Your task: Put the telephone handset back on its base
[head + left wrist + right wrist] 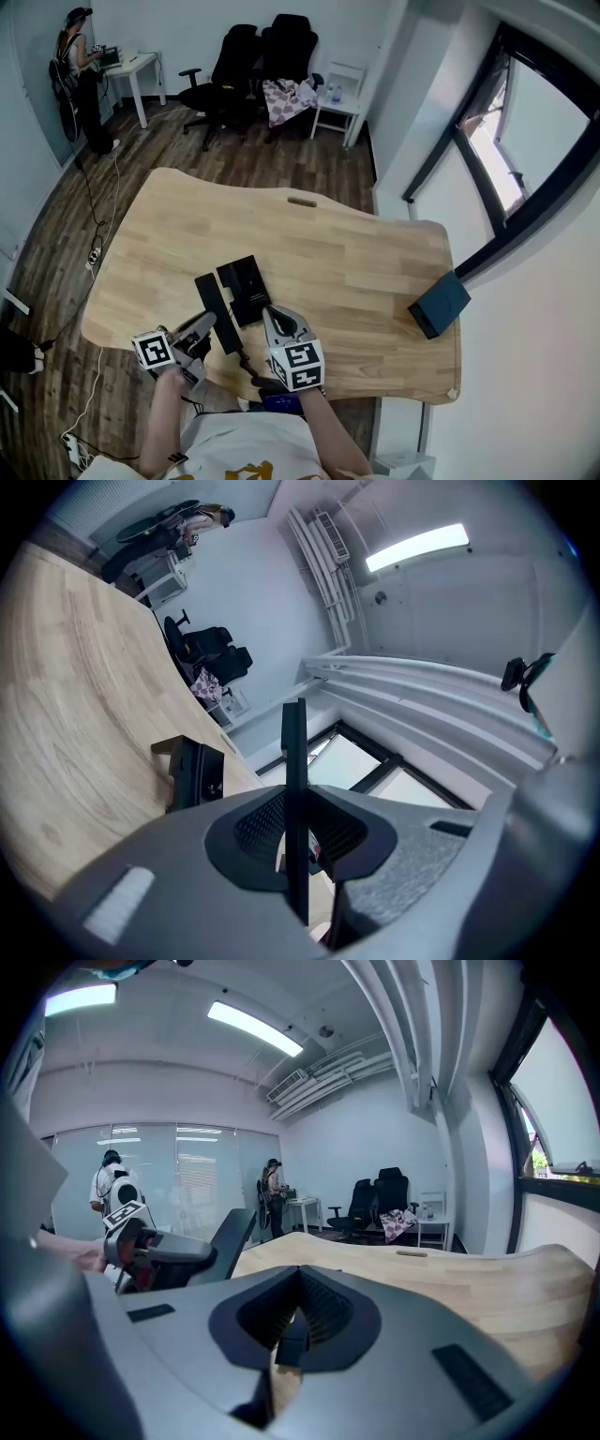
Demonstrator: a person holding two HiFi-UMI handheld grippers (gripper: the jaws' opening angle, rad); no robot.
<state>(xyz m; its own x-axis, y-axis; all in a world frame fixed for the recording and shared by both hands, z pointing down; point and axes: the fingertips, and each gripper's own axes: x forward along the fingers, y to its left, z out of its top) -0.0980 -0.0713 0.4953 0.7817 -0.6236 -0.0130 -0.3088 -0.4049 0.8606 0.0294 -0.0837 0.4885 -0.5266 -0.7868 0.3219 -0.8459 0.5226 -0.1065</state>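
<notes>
Handset (212,305) is sitting low left of centre in the head view, over the near part of the wooden table (356,262); its long axis is running from upper left to lower right, far end pointing away from the person, near end towards the body; in the right gripper view it is tilting, far end raised; cannot tell if it is touching the table; the coiled cord (246,361) is trailing off its near end towards the bottom of the frame.

Base (246,286) is lying flat just right of the handset, roughly parallel to it; nothing is lying between the two; a black box (438,305) is sitting well apart at the right edge of the table; office chairs (246,56) are standing at top centre and a person (80,80) at the upper left, both far off on the floor.

Left gripper (202,326) is reaching in from the lower left, pointing up and right, its jaws pinching the thin handset edge-on; right gripper (273,319) is coming in from bottom centre, pointing up and left at the base's near end, its jaws pressed together with nothing seen between them; both forearms are entering from the bottom edge.
</notes>
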